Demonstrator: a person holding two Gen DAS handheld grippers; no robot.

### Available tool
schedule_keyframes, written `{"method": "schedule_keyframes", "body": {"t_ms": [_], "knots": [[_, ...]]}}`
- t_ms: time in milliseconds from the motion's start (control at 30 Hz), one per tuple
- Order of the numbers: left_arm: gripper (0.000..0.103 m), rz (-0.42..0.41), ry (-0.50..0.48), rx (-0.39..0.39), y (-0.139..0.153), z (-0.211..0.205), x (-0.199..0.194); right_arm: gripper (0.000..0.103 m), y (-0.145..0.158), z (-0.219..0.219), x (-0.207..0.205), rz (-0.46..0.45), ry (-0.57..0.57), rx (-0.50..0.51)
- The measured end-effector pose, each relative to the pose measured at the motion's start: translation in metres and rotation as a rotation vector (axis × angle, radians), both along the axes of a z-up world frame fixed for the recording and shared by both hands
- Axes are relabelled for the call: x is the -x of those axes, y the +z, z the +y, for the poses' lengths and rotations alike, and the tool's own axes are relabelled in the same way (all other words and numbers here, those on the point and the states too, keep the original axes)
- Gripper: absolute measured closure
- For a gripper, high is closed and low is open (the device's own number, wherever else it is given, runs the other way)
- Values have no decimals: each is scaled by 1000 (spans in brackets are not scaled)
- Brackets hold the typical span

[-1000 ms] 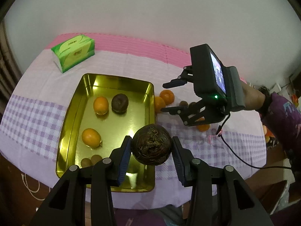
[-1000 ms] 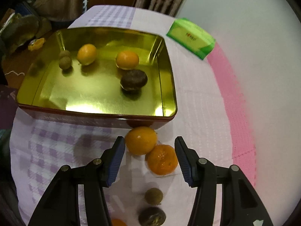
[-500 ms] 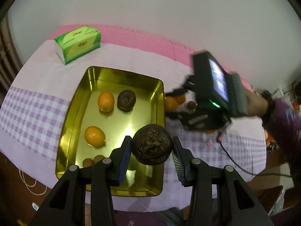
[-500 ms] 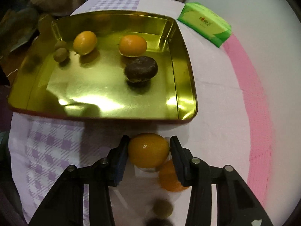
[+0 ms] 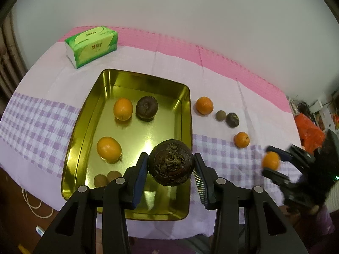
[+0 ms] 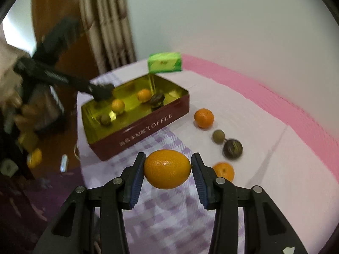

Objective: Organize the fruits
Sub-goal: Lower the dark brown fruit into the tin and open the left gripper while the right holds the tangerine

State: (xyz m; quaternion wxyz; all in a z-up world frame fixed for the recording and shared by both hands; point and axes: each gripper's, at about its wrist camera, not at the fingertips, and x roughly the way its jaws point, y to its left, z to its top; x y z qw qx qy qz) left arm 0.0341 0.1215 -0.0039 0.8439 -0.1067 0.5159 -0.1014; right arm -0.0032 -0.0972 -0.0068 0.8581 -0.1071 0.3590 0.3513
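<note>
Since a second ago my right gripper (image 6: 168, 170) has closed on an orange fruit (image 6: 167, 169) that sat just outside the tin, lifted it off the cloth and swung away to the near right edge of the table; in the left wrist view it shows only as a blurred shape far right. My left gripper (image 5: 170, 165) has barely shifted and keeps pinching the dark round fruit (image 5: 170, 162) between its pads, hanging over the near right part of the gold tin (image 5: 84, 114).

I judge the step in hand to be carrying fruit into the tin, both hands loaded. Already inside lie two orange fruits (image 5: 122, 109), a dark fruit (image 5: 146, 108) and two small brown ones (image 5: 100, 180) near the front wall. Outside, on the tablecloth (image 5: 42, 122), remain a tangerine (image 5: 204, 105), a small brown fruit (image 5: 220, 115), a dark fruit (image 5: 232, 119) and another tangerine (image 5: 241, 139), in a loose row to the right of the tin.

Next, I reckon, the left needs to lower its fruit to the bare floor beneath it and spread its jaws gently, since a round fruit may roll. After that the right has to travel back across the tin's red wall (image 6: 148, 130), clearing the rim, and keep out of the left gripper's way. A green tissue pack (image 5: 92, 45) sits beyond the tin, well apart.
</note>
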Motion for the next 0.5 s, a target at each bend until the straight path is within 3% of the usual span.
{"method": "schedule_keyframes", "body": {"t_ms": [367,500], "knots": [[60,-22,-12,-94,-20,-1,-14,63,8,-3,37,-23,-48,-66],[60,-10,2,-90,-27,4,-24,63,9,-2,41,-27,-49,-71]]}}
